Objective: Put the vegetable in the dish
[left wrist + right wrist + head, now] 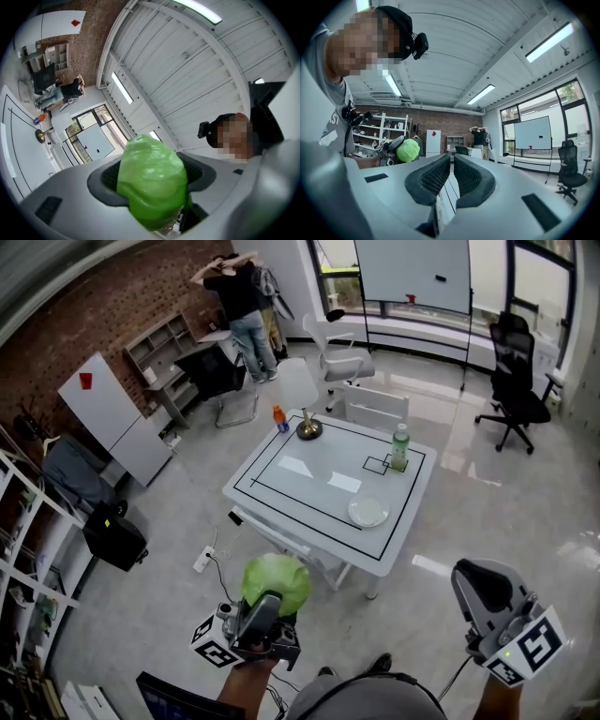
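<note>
clamping glossy lumpy green vegetable in left tool, round white dish

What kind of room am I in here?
Probably an office or lab workspace: a whiteboard on a stand, a black swivel chair, and open shelves against a brick wall.

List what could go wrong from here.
1. The vegetable bulges well past the left tool; it could slip out on the way.
2. The dish is flat and looks no wider than the vegetable, which may roll off it.
3. A power strip lies beside the table: a possible trip hazard.
</note>
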A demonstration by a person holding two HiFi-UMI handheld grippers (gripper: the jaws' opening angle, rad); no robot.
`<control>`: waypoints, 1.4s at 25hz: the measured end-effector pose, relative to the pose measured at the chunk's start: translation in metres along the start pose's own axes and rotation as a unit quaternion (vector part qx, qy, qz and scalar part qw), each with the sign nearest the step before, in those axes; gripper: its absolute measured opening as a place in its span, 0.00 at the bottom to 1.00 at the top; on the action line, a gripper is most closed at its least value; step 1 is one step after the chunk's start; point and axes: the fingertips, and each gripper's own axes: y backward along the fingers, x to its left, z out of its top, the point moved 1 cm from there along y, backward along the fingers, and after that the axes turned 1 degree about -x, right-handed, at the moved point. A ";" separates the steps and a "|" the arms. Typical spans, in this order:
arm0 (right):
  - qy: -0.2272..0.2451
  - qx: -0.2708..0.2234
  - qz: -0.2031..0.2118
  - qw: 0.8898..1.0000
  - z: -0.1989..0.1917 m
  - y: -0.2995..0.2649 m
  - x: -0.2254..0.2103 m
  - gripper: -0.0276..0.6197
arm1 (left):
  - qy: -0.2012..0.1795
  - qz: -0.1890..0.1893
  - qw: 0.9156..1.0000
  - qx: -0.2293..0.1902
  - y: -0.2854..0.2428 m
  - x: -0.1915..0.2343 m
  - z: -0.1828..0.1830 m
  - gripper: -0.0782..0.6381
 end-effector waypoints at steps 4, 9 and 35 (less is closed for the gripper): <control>0.004 -0.001 0.011 1.000 -0.001 0.000 -0.016 0.06 | -0.008 0.006 1.000 -0.006 -0.010 0.005 -0.010 0.56; 0.000 0.002 0.015 1.000 -0.005 -0.006 -0.028 0.06 | -0.005 0.009 1.000 0.000 -0.022 0.014 -0.018 0.56; -0.002 0.025 -0.065 0.998 -0.011 -0.118 -0.049 0.06 | 0.079 -0.049 0.995 0.036 -0.063 0.142 0.034 0.55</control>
